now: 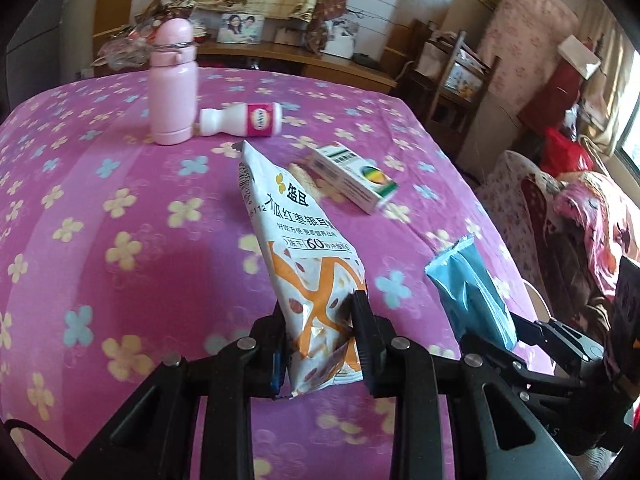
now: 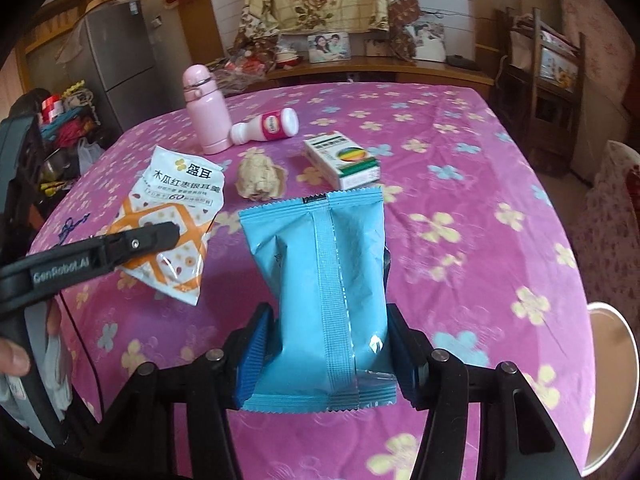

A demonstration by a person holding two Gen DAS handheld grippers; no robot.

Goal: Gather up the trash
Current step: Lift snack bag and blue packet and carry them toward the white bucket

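Observation:
My left gripper [image 1: 320, 336] is shut on a white and orange snack wrapper [image 1: 304, 256] and holds it above the table; the wrapper also shows in the right wrist view [image 2: 176, 216]. My right gripper [image 2: 328, 344] is shut on a blue wrapper [image 2: 324, 280], also held up, which shows at the right in the left wrist view [image 1: 472, 288]. A crumpled paper ball [image 2: 260, 178], a small white and green box [image 2: 344, 158] and a lying white bottle with a pink label [image 2: 268, 124] rest on the table.
The table has a purple flowered cloth [image 2: 460, 220]. A pink flask [image 2: 206, 108] stands upright at the back left next to the lying bottle. A white round rim [image 2: 624, 380] shows past the table's right edge. Shelves and a fridge stand behind.

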